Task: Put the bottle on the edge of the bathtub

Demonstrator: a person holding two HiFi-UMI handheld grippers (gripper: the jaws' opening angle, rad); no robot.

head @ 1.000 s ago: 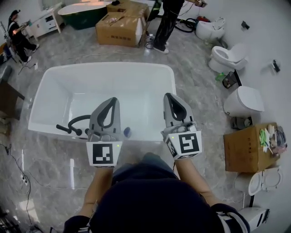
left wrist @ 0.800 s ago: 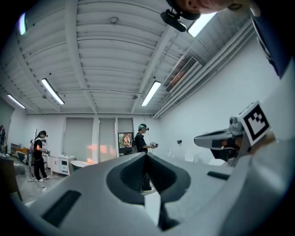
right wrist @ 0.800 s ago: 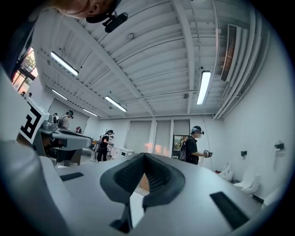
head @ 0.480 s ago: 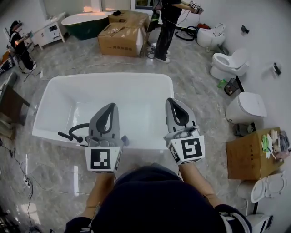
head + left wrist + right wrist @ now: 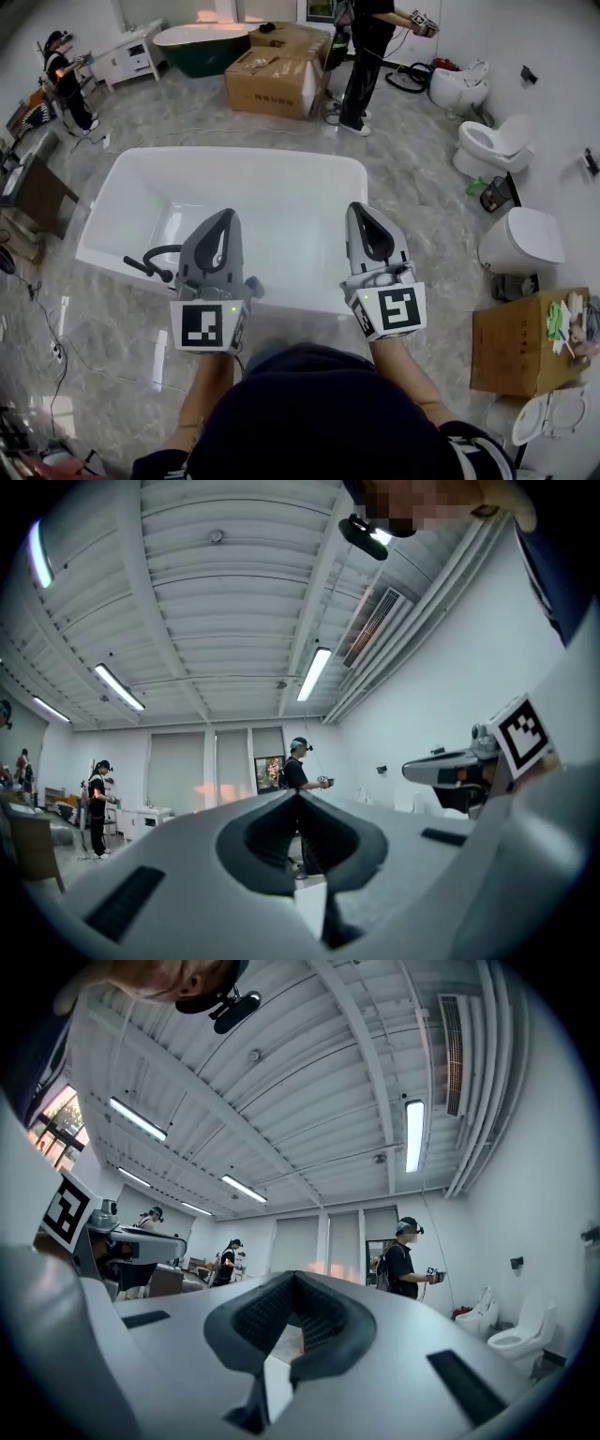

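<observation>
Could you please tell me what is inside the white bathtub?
The bathtub basin looks bare white; a black tap fitting sits by its near rim. The left claw and right claw cover the near wall.

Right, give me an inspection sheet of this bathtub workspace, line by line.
Surface: white bathtub on a grey marbled floor; black tap fitting on its near rim.
Job's things: bottle, nothing seen.
Clutter: cardboard box beyond the tub; second box at right with odds and ends on top.
Grippers: left gripper and right gripper both shut, nothing between the jaws.
Cables: thin cable on the floor at left; black hose far right.
Surroundings: toilets; two people standing.
</observation>
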